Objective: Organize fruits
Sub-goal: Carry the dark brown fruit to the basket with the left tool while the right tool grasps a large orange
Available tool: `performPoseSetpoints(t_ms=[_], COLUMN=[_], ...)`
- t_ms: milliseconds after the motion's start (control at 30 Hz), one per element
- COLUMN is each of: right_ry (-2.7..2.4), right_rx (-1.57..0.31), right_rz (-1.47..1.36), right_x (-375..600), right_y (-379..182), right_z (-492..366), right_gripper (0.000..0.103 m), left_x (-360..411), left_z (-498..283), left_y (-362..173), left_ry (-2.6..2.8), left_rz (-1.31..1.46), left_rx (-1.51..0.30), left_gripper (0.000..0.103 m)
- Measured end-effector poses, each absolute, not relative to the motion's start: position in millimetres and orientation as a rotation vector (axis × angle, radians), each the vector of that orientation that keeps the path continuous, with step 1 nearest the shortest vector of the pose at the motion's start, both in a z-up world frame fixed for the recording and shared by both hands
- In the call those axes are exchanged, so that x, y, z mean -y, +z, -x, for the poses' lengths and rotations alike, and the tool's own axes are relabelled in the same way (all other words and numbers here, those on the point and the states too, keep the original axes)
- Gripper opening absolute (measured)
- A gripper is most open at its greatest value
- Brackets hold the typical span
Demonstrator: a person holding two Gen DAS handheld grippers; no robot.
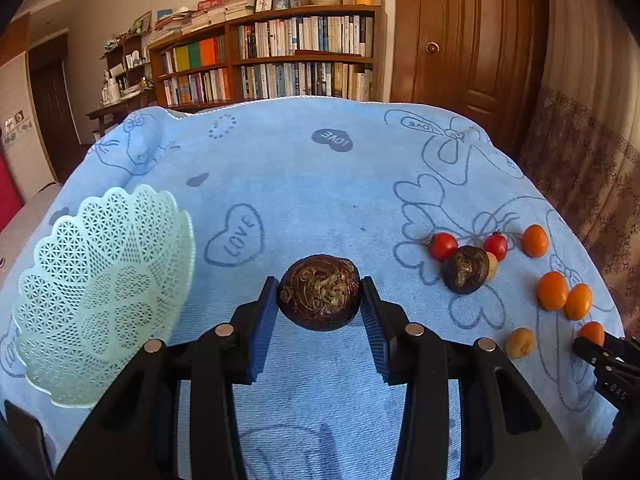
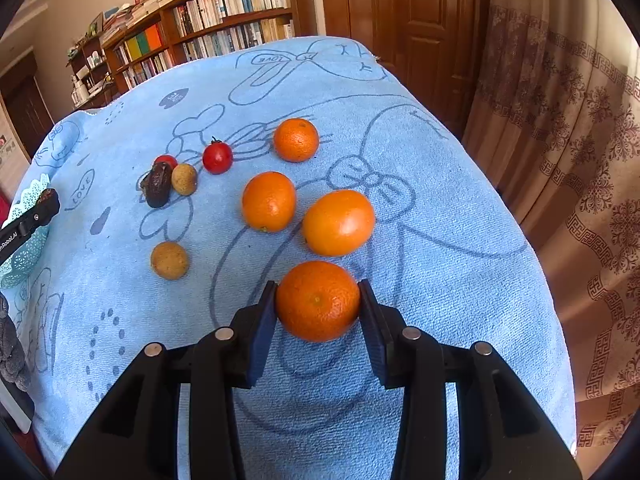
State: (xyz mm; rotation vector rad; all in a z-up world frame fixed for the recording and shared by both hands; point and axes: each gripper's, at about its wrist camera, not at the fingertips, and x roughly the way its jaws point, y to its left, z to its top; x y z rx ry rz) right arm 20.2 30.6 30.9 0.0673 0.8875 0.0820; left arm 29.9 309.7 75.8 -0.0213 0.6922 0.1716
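Bookshelves (image 1: 280, 56) crammed with books and a brown panelled door (image 1: 460, 40) fill the back of the room, patterned curtain (image 2: 580, 160) off to the right; up front the table is covered by a fuzzy light-blue towel (image 1: 320, 184) with doodled hearts, bows and "LOVE" printed on it; pale mint plastic basket (image 1: 100, 292) with a lacy openwork mesh and scalloped rim sits on the left side, tilted up toward the camera; left gripper (image 1: 320, 300) has its ribbed blue pads pressed on either side of a dark brown, rough round water chestnut (image 1: 319, 292) with a dry fibrous tuft on top, so the jaws are partly apart and clamped on it, just right of the basket; right gripper (image 2: 318, 304) is doing the same thing with a small dimply-skinned orange (image 2: 318, 300), jaws closed against both its sides, near edge of the fruit pile; loose on the towel beyond it are three more smooth glossy oranges: one big oval one (image 2: 339, 223), one beside it (image 2: 269, 201) and one further back (image 2: 296, 139); two shiny red cherry tomatoes (image 2: 217, 157) and (image 2: 165, 160), the second half hidden behind another dark wrinkly water chestnut (image 2: 158, 190); two matte tan speckled round fruits, look like longans, one (image 2: 184, 179) touching that chestnut and one (image 2: 169, 260) on its own nearer the camera.
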Motion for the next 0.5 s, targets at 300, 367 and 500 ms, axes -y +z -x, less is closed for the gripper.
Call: performPoseSetpoints(t_ms=[300, 367, 500], right_ry=[0.15, 0.179, 0.242], right_rx=[-0.803, -0.793, -0.786], right_rz=[-0.078, -0.074, -0.07], right_x=[-58, -71, -96], right_y=[70, 77, 86], right_z=[-6, -4, -3], right_gripper=[0.04, 0.04, 0.04], left_x=[-370, -387, -417], left_z=[1, 6, 18], left_y=[101, 102, 102], left_ry=[0.316, 0.347, 0.402], left_rz=[0.05, 0.07, 0.098], left_rx=[-0.621, -0.615, -0.608], left_gripper=[0.043, 0.043, 0.044])
